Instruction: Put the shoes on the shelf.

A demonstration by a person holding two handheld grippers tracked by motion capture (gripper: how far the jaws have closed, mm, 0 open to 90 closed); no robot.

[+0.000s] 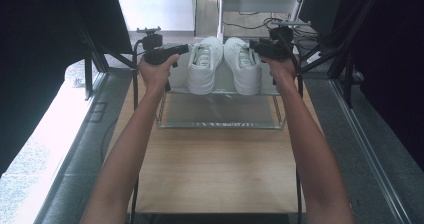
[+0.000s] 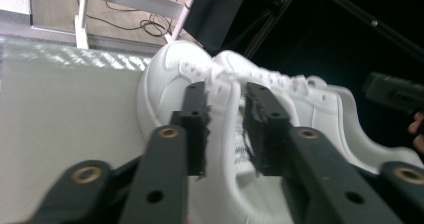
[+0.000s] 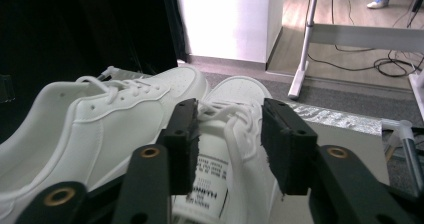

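White leather sneakers [image 1: 225, 64] sit on a metal rack [image 1: 220, 116], each gripper [image 1: 185, 49] [image 1: 252, 45] open beside one.

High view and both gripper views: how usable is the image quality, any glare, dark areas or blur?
High view: dark side margins, bright washed-out floor at left, white sneakers low in detail. Left gripper view: jaws slightly smeared, shelf surface pale and glaring. Right gripper view: sneakers sharp, white wall panel overexposed, left background black.

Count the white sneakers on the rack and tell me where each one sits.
2. The left sneaker and the right sneaker sit side by side on the rack's top shelf, toes pointing away. Nothing suggests a hidden third.
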